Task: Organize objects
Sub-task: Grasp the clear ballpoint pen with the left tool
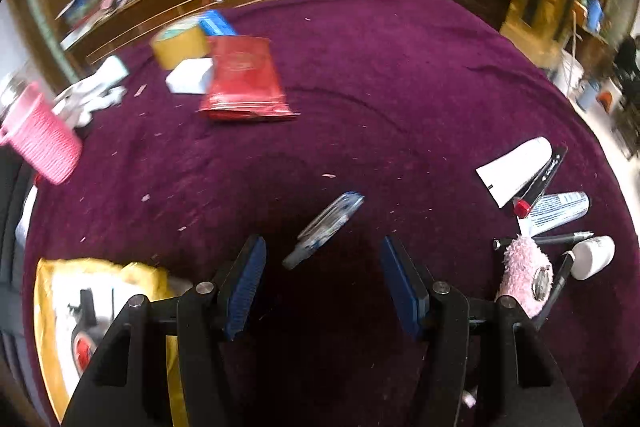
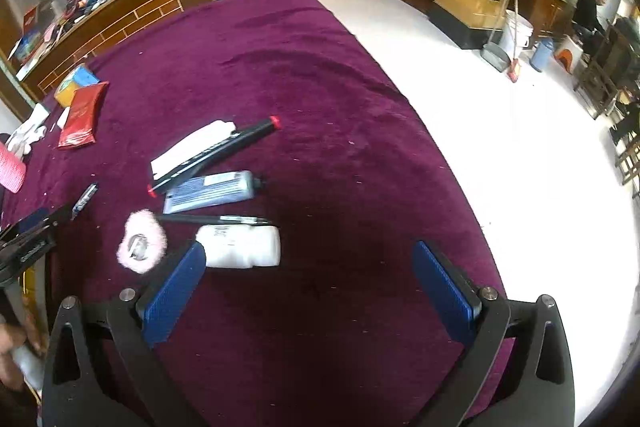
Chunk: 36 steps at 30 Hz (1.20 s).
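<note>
My left gripper (image 1: 323, 247) is open and empty above the purple cloth; a clear blue pen-like item (image 1: 325, 227) lies on the cloth between and just ahead of its fingertips. It shows small in the right wrist view (image 2: 85, 201). My right gripper (image 2: 310, 255) is open and empty, with a white bottle (image 2: 239, 245) lying by its left finger. Near it lie a pink fluffy item (image 2: 141, 246), a black pen (image 2: 212, 219), a blue-grey tube (image 2: 214, 188), a black red-capped marker (image 2: 216, 155) and a white tube (image 2: 192, 149).
On the far left of the table (image 1: 400, 67) are a red packet (image 1: 244, 81), a yellow tape roll (image 1: 180, 43), a white box (image 1: 190, 81), white cloth (image 1: 94, 95) and a pink basket (image 1: 42, 135). A yellow bag (image 1: 80, 311) lies near left. The table edge drops to white floor (image 2: 500, 147) on the right.
</note>
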Available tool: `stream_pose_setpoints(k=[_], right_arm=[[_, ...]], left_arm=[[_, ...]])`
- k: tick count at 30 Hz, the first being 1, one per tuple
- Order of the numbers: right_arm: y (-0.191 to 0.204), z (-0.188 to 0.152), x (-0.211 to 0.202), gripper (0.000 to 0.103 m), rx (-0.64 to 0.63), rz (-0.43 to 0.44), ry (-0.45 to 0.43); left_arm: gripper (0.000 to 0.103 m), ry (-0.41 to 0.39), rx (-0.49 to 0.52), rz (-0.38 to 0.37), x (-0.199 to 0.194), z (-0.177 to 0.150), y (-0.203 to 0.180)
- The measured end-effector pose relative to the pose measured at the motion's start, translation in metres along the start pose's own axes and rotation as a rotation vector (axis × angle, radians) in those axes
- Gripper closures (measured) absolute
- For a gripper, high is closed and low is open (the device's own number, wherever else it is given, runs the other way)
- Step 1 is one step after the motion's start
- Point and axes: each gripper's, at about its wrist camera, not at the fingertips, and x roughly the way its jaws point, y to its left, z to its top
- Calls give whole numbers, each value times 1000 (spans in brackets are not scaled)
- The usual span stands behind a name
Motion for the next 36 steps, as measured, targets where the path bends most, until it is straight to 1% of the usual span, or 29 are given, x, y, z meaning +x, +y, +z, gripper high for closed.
stream_pose_setpoints(k=[3,6,7,8,9,10,12,13,14,16,19,21,25,26,28,30,33,35,36], right_arm=[[-5,-1,4,0,13,-2,17],[-8,-2,6,0,16,-2,25],[-8,-3,6,0,14,-2,24],[-8,-3,5,0,11,-2,23],[-8,-3,4,0,8,1,22],[-7,-2,4,0,6,3,22],[-7,-2,5,0,4,7,21],[-6,-2,6,0,4,8,23],[-5,-1,7,0,4,11,25],[-2,0,8,0,-2,17,28],[6,1,9,0,-19,31,27],[13,1,8,0,-35,55,23],[36,2,5,0,-97,146,19],[46,3,4,0,-125,185,19],[62,2,2,0,-177,223,13],[84,1,3,0,-249,255,18],[111,-1,12,0,-325,260,41],[126,-1,20,0,-365,246,57],[132,-2,24,0,-385,239,64]], left_arm=[[50,25,30,-21,15,7,-6],[50,60,34,-33,32,11,-7],[48,76,30,-34,36,11,-5],[48,60,14,-51,37,11,-1],[48,60,13,-55,37,10,-1],[50,66,25,-54,36,9,-3],[67,72,34,-57,32,6,-4],[90,72,37,-57,30,5,-4],[92,76,34,-61,28,4,-3],[92,83,3,-94,24,0,2],[92,73,-12,-107,13,-5,5],[92,61,-57,-131,4,-9,11],[92,31,-139,-182,-20,-16,19],[92,21,-147,-192,-28,-19,20],[92,5,-157,-204,-41,-25,21],[92,-11,-179,-231,-54,-33,25],[92,-21,-229,-267,-68,-44,36],[92,-37,-270,-287,-79,-55,47],[92,-46,-284,-286,-85,-60,52]])
